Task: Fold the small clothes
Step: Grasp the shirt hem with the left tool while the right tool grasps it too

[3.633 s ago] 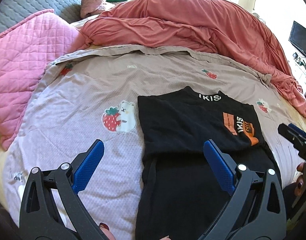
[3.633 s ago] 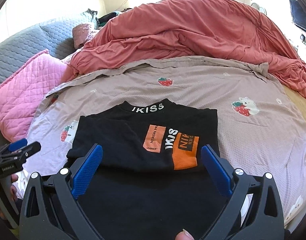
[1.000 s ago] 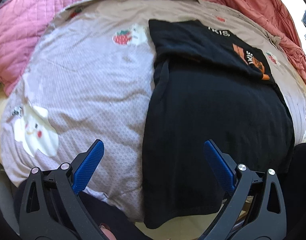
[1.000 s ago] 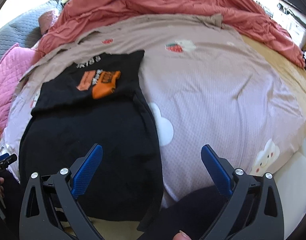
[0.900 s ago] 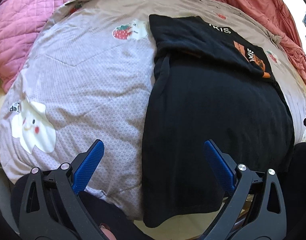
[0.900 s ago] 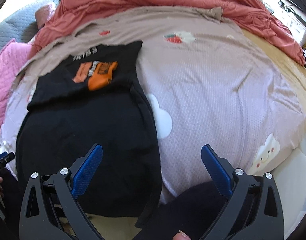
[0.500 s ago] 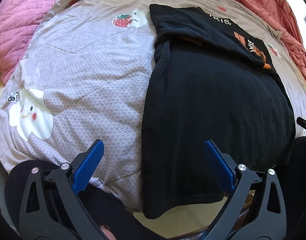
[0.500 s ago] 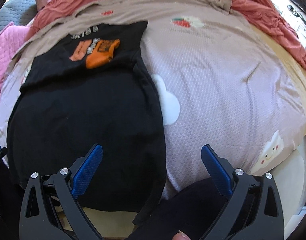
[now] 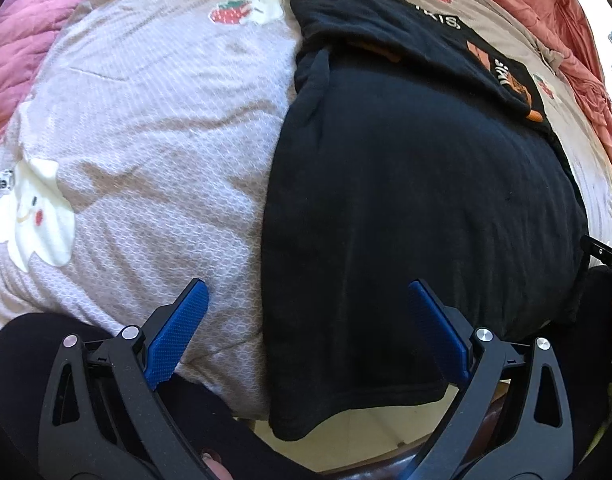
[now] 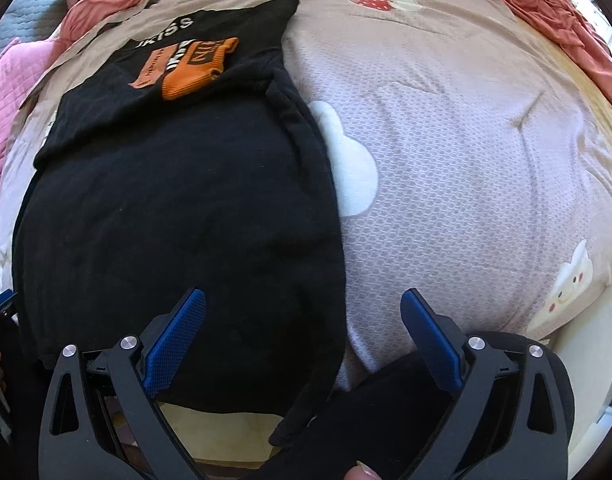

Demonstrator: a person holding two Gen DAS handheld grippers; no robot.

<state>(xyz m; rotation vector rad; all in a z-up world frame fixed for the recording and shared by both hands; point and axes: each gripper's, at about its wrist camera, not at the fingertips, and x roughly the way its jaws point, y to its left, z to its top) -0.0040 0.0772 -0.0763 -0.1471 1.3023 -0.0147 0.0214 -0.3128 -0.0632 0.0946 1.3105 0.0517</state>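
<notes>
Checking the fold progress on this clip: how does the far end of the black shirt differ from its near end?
The far end of the black shirt is doubled over, showing an orange patch and white lettering; the near end is plain black. The far end lies wholly on the printed blanket; the near end hangs past the blanket's edge. Neither end is gripped.

- White letters "IKISS" run along the collar band of the black garment [image 10: 178,184], at 11 o'clock in the right wrist view; the left wrist view shows only part of them, "IKIS", at 1 o'clock.
- The orange patch [image 10: 186,65] just below the collar carries white and black lettering, too warped to read.
- The bedsheet [image 9: 146,128] bears small dark letters "da" beside a white cartoon figure, at 9 o'clock in the left wrist view.
</notes>
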